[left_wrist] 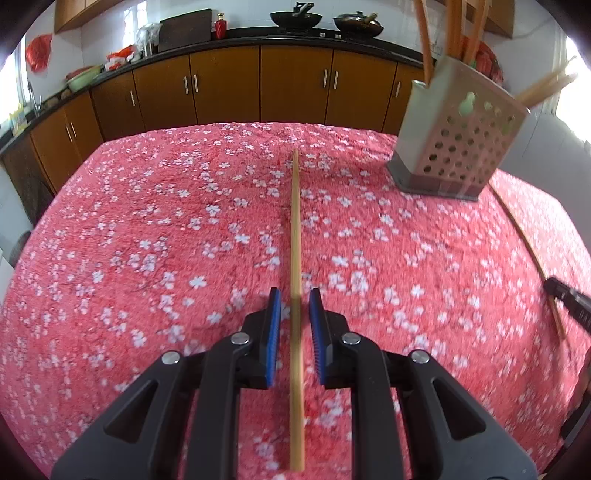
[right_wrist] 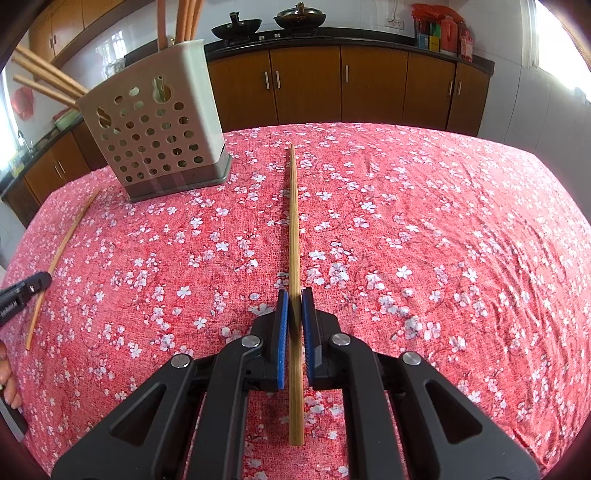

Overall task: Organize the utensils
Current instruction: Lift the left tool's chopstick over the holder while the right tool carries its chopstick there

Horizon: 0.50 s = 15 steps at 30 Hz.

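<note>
In the left wrist view a wooden chopstick [left_wrist: 295,221] lies lengthwise on the red flowered tablecloth [left_wrist: 147,240]. It passes between the blue pads of my left gripper [left_wrist: 294,295], which is open with a small gap on each side. In the right wrist view my right gripper [right_wrist: 295,295] is shut on a second chopstick [right_wrist: 293,221] that points away from me. A beige perforated utensil holder [left_wrist: 458,147] [right_wrist: 159,129] stands at the far side between both hands, with several wooden utensils sticking out. Each view shows the other gripper [left_wrist: 565,299] [right_wrist: 26,291] at its edge.
The table's far edge drops off in front of brown kitchen cabinets [left_wrist: 295,85] under a dark counter with two woks [right_wrist: 266,20]. Fingers of a hand [right_wrist: 7,384] show at the lower left of the right wrist view. Cloth around both chopsticks is bare.
</note>
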Tool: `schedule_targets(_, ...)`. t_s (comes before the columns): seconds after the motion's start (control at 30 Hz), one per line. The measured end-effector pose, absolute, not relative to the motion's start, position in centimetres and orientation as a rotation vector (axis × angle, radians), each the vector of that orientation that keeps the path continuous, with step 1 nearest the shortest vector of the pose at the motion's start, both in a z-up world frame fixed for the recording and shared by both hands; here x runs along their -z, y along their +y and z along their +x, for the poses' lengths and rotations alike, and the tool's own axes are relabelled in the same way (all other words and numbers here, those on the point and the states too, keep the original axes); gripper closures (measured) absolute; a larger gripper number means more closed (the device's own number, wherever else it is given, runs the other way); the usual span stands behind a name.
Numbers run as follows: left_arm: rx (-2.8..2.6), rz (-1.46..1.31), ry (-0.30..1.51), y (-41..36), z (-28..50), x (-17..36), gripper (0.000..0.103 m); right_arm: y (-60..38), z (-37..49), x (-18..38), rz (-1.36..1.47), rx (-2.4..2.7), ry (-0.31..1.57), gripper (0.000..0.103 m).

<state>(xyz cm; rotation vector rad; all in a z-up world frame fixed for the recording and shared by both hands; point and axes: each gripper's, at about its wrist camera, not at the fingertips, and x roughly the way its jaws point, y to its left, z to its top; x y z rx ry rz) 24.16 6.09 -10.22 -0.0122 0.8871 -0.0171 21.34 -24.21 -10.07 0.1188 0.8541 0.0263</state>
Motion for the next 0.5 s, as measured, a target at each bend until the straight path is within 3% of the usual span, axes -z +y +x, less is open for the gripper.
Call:
schedule_targets(0.1, 0.017, 0.018, 0.889, 5.7, 23.6, 10.2, 0.088, -24.4, 21.3, 10.1, 0.141, -0.036, 0.852, 0.095)
schedule_targets(0.17, 0.022, 0.035, 0.889, 5.6, 23.5, 10.1, 0.095, -24.6, 21.2, 10.0, 0.154, -0.041, 0.85, 0.095)
schedule_targets(0.5, 0.079, -0.035, 0.772, 5.9, 21.3, 4.8, 0.095, -26.0, 18.3, 5.2, 0.184, -0.04, 0.68, 0.095)
